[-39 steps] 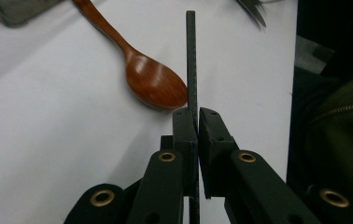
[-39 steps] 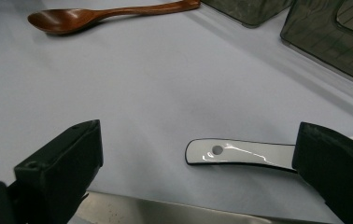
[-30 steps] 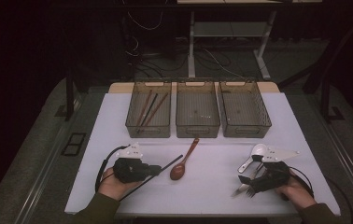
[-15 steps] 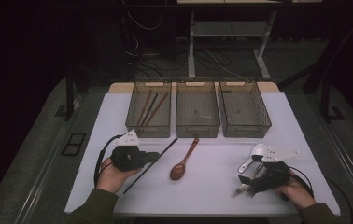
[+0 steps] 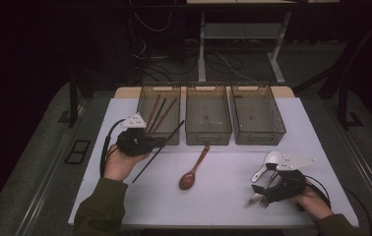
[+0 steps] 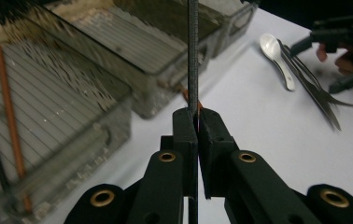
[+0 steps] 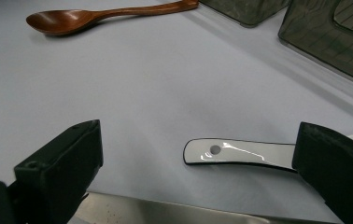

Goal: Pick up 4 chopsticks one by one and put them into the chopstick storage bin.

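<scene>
A white tabletop (image 5: 223,196) fills the middle of the high view, with dark floor around it. Along its far edge stand three clear plastic bins side by side: the left bin (image 5: 147,101) holds several chopsticks, brown and black, while the middle bin (image 5: 208,98) and the right bin (image 5: 258,98) look bare.

At the near left, a hand in an olive sleeve holds the left claw (image 5: 162,141) raised just in front of the left bin. Its jaws are pressed tight on a single black chopstick (image 5: 147,164) (gripped partway along, so one end slants down towards the person and the other points up over the bin's near wall).

A brown wooden spoon (image 5: 194,172) lies on the tabletop between the two hands, bowl nearest the person.

At the near right, the right claw (image 5: 263,189) rests low with its jaws spread wide, clamping nothing. The handle of a white spoon (image 7: 240,153) lies between them, and a metal fork (image 5: 255,198) lies just beside it.
</scene>
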A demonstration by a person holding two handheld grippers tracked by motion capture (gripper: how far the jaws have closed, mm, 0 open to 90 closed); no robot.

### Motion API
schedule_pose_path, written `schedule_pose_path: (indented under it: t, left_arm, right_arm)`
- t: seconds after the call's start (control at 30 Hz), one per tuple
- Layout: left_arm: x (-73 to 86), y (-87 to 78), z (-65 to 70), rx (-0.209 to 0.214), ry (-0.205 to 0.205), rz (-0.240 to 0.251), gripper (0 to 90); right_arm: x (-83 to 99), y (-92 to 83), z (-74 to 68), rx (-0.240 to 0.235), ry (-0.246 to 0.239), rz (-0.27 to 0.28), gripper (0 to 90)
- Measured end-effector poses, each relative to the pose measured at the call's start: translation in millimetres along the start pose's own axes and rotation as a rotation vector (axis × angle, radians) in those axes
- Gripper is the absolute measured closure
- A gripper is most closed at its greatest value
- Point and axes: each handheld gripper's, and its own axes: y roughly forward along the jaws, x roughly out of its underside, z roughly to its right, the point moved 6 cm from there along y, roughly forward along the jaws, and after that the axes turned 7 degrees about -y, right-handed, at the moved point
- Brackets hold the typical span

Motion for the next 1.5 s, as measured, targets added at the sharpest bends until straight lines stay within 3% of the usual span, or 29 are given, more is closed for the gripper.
schedule_pose_path:
  t: [0.37,0.8,0.93,1.2,1.5]
  left_arm:
    - [-47.6,14.5,-30.4,-0.063,0.014,-0.011,85.6]
    - [-96.0,20.3,-65.2,-0.128,-0.014,-0.008,85.5]
    - [-107.1,23.5,-76.7,-0.138,-0.006,0.007,85.5]
    - [-109.6,36.4,-107.2,-0.209,-0.011,0.012,85.5]
    - [-82.0,53.1,-128.7,-0.226,-0.061,-0.018,85.4]
  right_arm:
    - [-0.3,-0.1,0.3,0.0,-0.002,0.004,1.8]
    - [-0.3,-0.2,0.4,-0.003,0.001,0.005,1.8]
    - [-0.4,-0.1,0.4,-0.004,0.001,0.005,1.8]
    - [-0.3,-0.6,0.2,-0.006,0.001,0.005,1.8]
    - [-0.2,-0.5,0.2,-0.007,0.0,0.005,1.8]
